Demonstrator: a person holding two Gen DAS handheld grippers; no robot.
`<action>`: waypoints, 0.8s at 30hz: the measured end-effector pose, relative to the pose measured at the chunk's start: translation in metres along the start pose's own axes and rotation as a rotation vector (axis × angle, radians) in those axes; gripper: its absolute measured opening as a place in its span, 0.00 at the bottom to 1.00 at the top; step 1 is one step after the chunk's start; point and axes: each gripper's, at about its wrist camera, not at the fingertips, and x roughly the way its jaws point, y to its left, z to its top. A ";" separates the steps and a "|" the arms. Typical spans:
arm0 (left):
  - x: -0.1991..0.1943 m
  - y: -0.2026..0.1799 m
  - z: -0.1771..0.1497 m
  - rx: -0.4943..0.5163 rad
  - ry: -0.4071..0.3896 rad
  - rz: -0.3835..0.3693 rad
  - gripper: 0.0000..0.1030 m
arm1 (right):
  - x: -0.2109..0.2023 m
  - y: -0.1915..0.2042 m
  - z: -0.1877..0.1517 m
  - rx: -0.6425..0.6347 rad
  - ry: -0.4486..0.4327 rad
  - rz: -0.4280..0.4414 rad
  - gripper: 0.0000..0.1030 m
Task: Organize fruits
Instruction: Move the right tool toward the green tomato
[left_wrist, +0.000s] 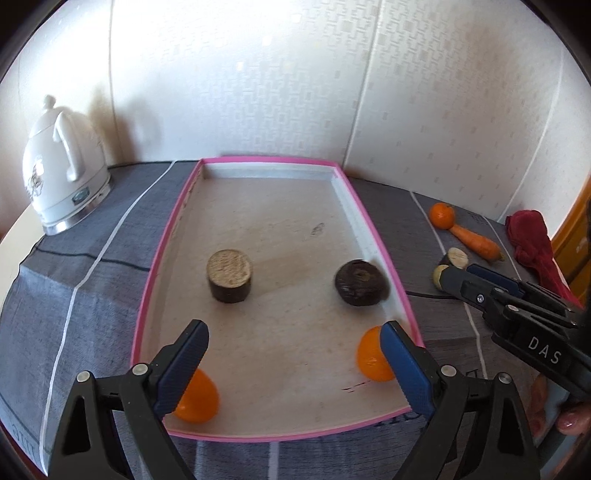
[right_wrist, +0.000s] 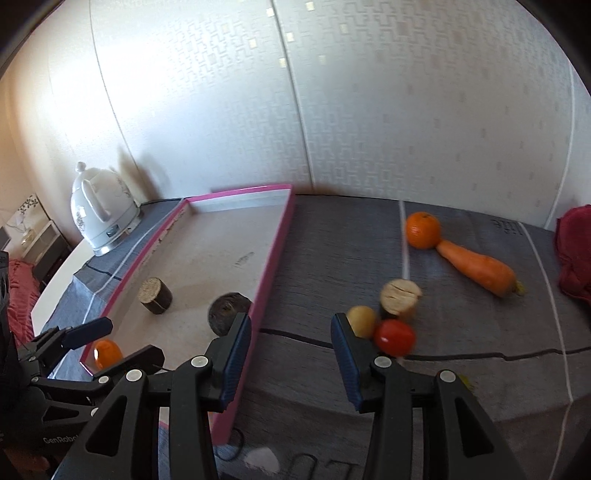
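**Left wrist view: tray half filled, more produce waiting on the cloth**

Left wrist view showed my left tongs (left_wrist: 293, 363) standing wide apart over the near end of the pink-rimmed tray (left_wrist: 155, 280), with nothing between the pads. Two small orange fruits lay in the tray's near corners, one (left_wrist: 197, 400) beside the left pad and one (left_wrist: 371, 354) just beside the right pad. Farther in sat a cut dark-skinned piece (left_wrist: 229, 277) standing on its flat end, and a dark round fruit (left_wrist: 361, 282) close against the right wall. I judged the tray was the collecting place, so the pieces were spread to keep them from rolling together.

In the right wrist view my right tongs (right_wrist: 291, 356) were partly apart and empty, hanging over the grey cloth on the table (right_wrist: 325, 258) just outside the tray's rim. Ahead of them lay the unsorted cluster: a red tomato (right_wrist: 394, 336), a small yellow fruit (right_wrist: 362, 320) touching it, and a cut stub (right_wrist: 400, 298) behind. Farther off, a tangerine (right_wrist: 423, 229) touched the thick end of a carrot (right_wrist: 478, 267). I judged the cluster was my next target.

Readable writing: "DAS" on the right tongs' body in the left view, and "GenRobo", cut off, on the left tongs' body in the right view. Lettering on the cloth was too cropped to read.
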 end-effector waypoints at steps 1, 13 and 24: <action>0.000 -0.002 0.001 0.007 -0.003 -0.006 0.92 | -0.003 -0.003 -0.001 0.005 0.004 -0.011 0.44; 0.002 -0.039 0.003 0.080 -0.029 -0.081 0.92 | -0.026 -0.039 -0.020 0.044 0.039 -0.145 0.45; 0.006 -0.072 -0.001 0.131 -0.042 -0.141 0.92 | -0.039 -0.077 -0.040 0.097 0.059 -0.223 0.49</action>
